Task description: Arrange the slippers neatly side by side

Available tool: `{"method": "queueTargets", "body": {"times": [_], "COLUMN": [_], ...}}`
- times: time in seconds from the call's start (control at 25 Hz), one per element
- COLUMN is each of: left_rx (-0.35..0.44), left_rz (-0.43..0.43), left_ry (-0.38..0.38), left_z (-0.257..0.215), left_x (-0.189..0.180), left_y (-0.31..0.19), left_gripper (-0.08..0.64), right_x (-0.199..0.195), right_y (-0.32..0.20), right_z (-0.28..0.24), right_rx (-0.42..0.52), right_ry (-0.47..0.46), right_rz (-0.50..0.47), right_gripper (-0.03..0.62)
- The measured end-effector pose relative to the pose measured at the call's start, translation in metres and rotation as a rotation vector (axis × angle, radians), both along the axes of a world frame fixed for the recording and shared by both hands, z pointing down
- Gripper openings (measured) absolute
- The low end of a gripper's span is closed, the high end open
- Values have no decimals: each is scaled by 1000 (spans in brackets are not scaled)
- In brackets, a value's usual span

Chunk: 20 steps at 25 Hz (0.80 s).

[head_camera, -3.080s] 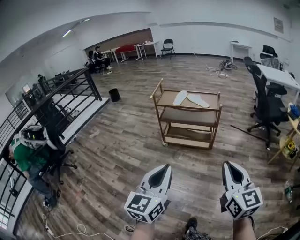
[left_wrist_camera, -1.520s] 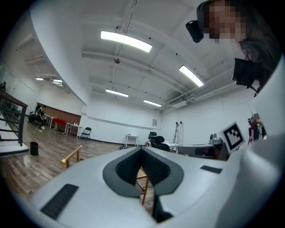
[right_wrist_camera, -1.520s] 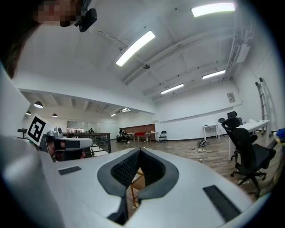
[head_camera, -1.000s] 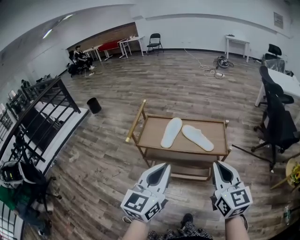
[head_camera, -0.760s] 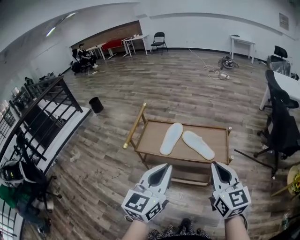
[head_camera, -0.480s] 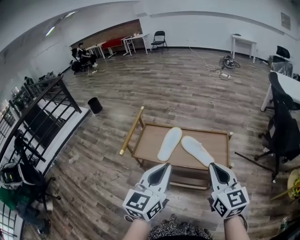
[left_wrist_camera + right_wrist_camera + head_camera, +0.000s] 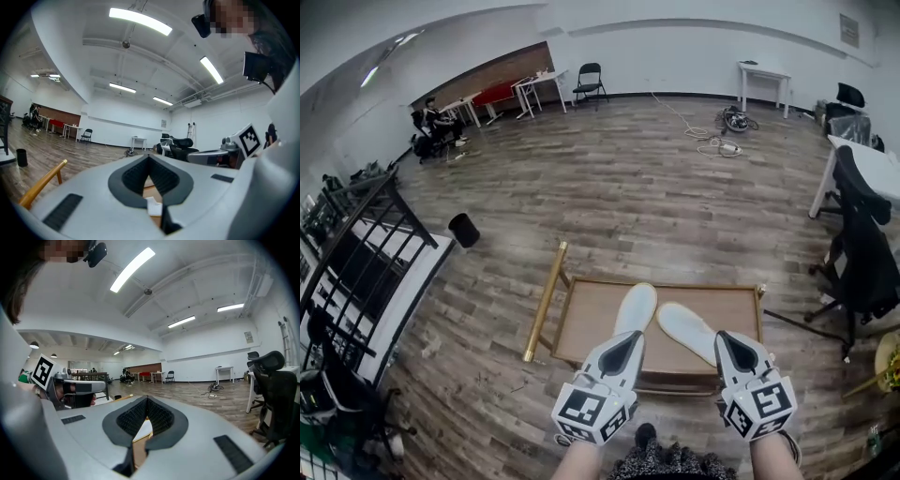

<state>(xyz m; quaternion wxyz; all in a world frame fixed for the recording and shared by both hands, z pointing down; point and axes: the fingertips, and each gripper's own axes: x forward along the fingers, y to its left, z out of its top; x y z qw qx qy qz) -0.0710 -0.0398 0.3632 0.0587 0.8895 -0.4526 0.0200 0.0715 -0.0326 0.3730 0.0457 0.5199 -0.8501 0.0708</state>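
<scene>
Head view: two white slippers [image 7: 636, 307] lie angled apart on the wooden cart [image 7: 592, 323] – probably light and floppy, best pinched at an edge – while left gripper [image 7: 629, 336] and right gripper [image 7: 720, 337] are closed and empty.

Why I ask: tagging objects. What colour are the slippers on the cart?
Both slippers are white, best seen in the head view.
</scene>
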Motion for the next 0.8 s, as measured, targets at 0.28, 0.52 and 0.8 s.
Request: {"method": "queueTargets", "body": {"times": [0.28, 0.52, 0.8], "left_rx": [7, -17, -39], "left_rz": [47, 75, 99], "left_ry": [-26, -37, -48], "left_z": [-3, 7, 19], "left_x": [-32, -40, -27], "left_y": [-67, -95, -111], "left_gripper": [-6, -6, -6], "right_x": [-26, -28, -16], "right_y": [-63, -88, -109], "right_z": [-1, 9, 24], "right_rx": [-8, -26, -55], "right_ry": [7, 0, 6], "right_rz": [66, 113, 133], "right_gripper": [3, 3, 3]}}
